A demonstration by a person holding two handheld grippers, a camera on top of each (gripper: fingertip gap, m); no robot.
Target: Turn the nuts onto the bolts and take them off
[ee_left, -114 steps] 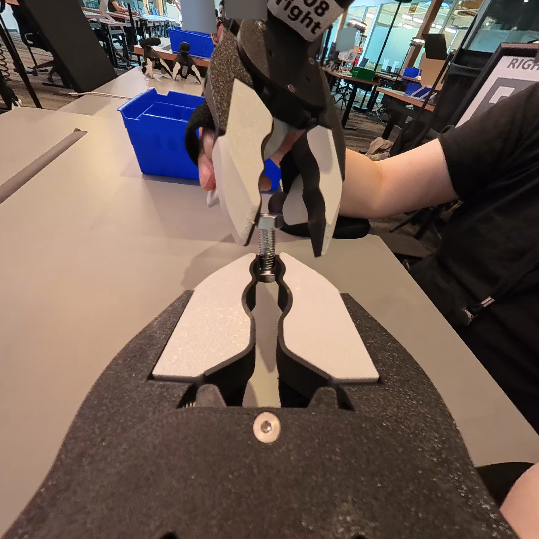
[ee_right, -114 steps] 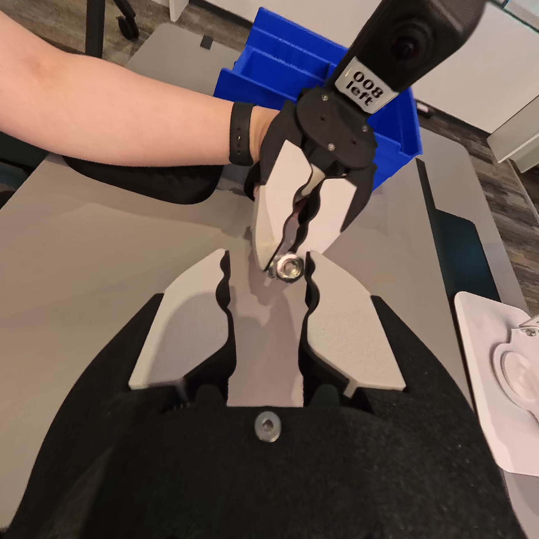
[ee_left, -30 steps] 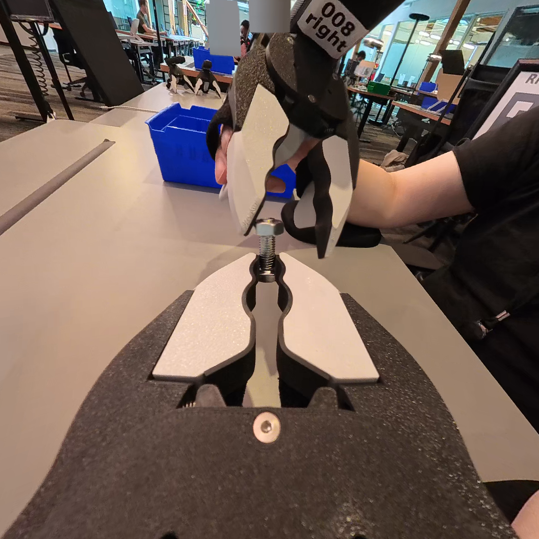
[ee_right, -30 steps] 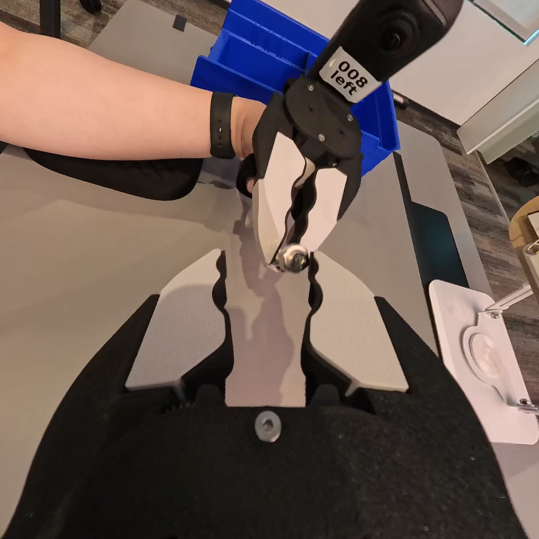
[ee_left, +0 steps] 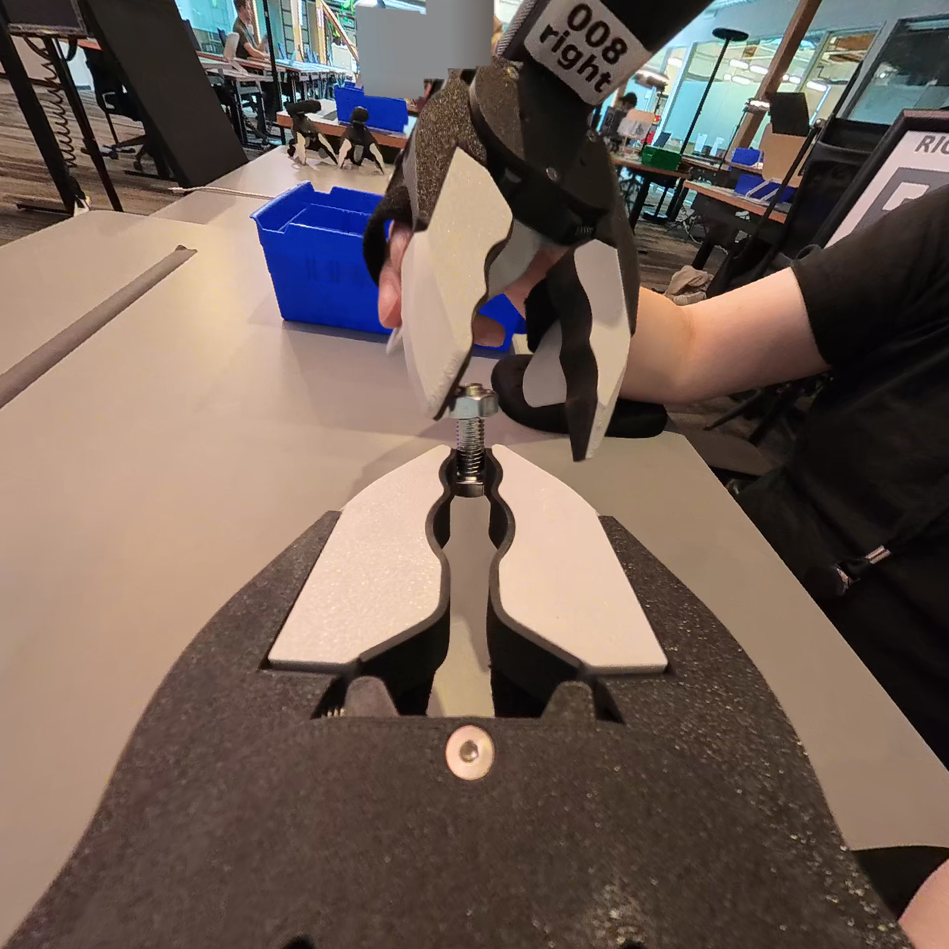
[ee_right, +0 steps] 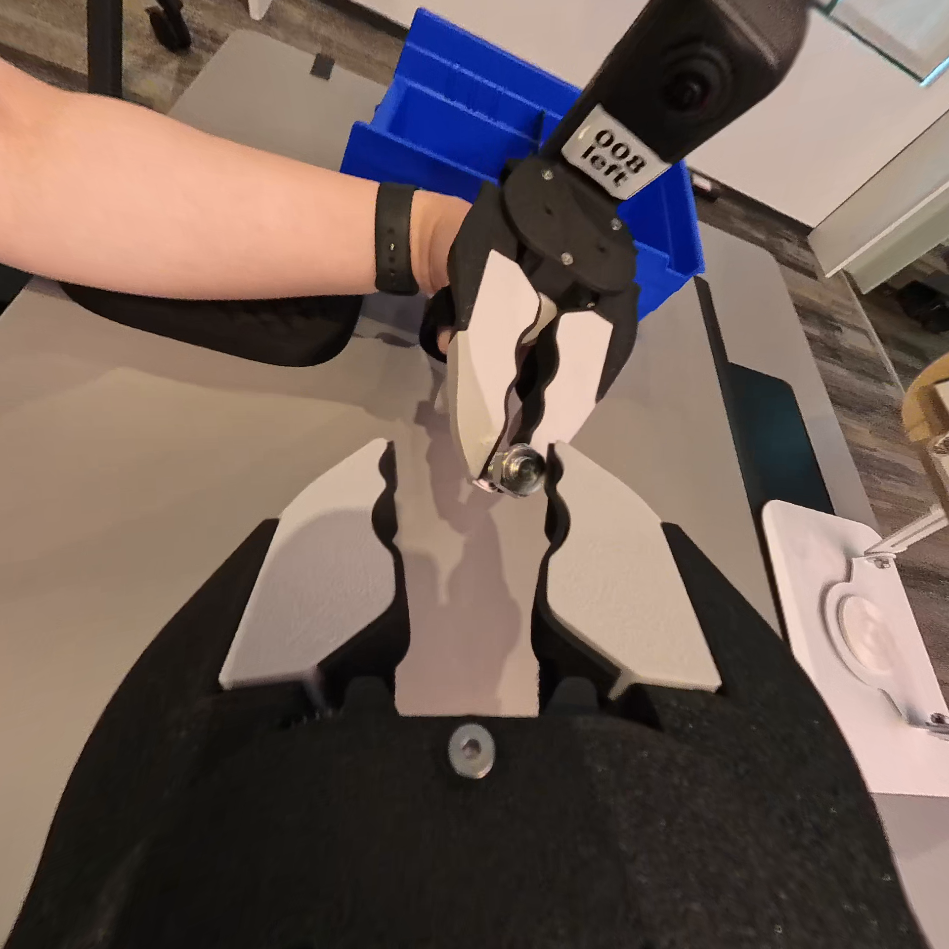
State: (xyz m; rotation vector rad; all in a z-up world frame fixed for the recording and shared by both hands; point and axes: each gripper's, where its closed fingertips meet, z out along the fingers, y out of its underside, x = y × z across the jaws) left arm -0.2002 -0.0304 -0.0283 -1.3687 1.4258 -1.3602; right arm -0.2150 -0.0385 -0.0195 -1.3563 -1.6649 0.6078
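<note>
A silver bolt (ee_left: 470, 445) stands upright, its head clamped between the tips of my left gripper (ee_left: 470, 464). A silver hex nut (ee_left: 473, 405) sits at the top of its thread. My right gripper (ee_left: 513, 426) hangs over it from above, jaws open, and its left finger (ee_left: 452, 287) touches the side of the nut. In the right wrist view I look down on the nut (ee_right: 516, 470) beside the right fingertip of my open right gripper (ee_right: 470, 452). The left gripper (ee_right: 518, 454) comes in from behind, shut on the bolt.
A blue bin (ee_left: 318, 267) stands on the grey table (ee_left: 179, 436) behind the grippers, also in the right wrist view (ee_right: 462, 118). A black arm pad (ee_right: 205, 318) lies under the person's left forearm. A white flat fixture (ee_right: 847, 642) lies at the right table edge. The grippers are tip to tip, or close to it.
The right gripper stays open and has shifted slightly around the nut. The left gripper keeps its hold on the bolt. The nut stays near the top of the thread.
</note>
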